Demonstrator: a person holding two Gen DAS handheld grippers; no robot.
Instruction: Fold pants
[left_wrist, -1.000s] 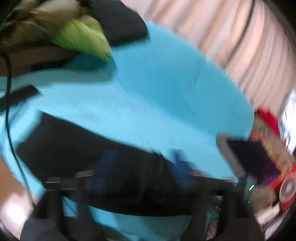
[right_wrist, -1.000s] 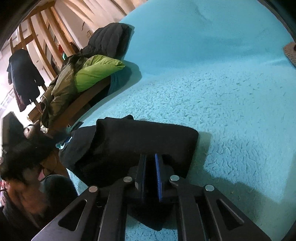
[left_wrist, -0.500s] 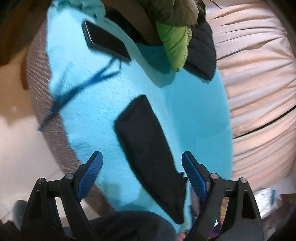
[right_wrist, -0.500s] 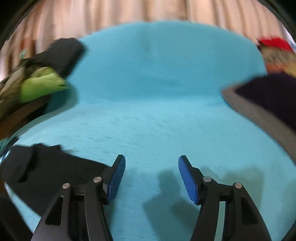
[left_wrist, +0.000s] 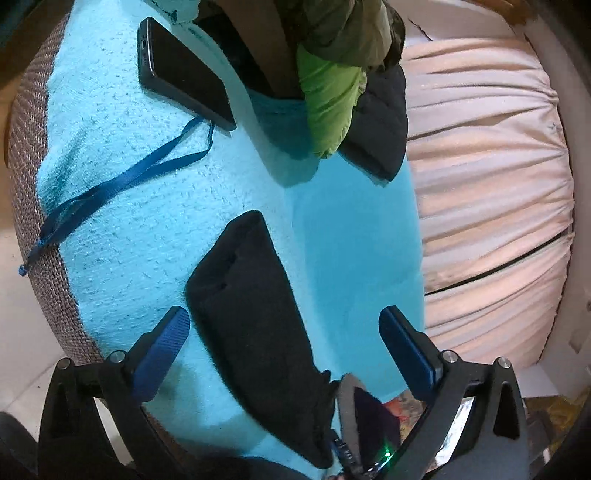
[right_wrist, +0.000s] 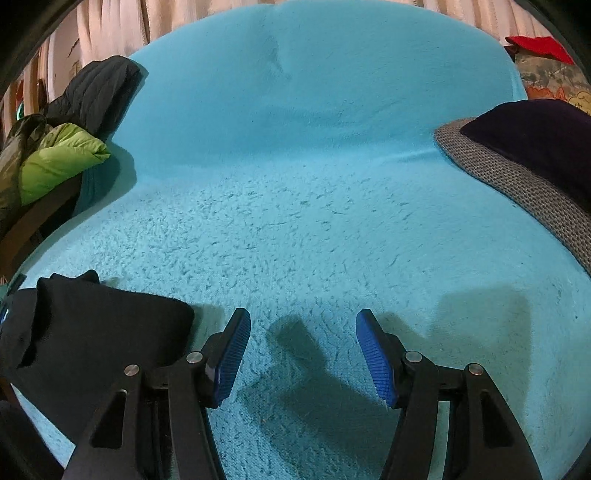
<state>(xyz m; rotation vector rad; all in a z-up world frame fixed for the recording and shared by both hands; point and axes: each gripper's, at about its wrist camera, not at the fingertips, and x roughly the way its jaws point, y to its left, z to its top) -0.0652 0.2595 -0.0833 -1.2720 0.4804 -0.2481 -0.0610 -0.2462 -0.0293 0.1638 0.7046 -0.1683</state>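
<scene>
Pants (left_wrist: 255, 332) lie folded on turquoise fleece (right_wrist: 314, 206) before curtains (left_wrist: 487, 206), both tongs gaping empty.

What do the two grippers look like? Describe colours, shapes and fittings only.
Both are alike. The left gripper and right gripper each have two black angular plastic arms with cut-out windows and silver screw heads. The fingers carry blue ribbed pads. A small green light glows below the left one.
</scene>
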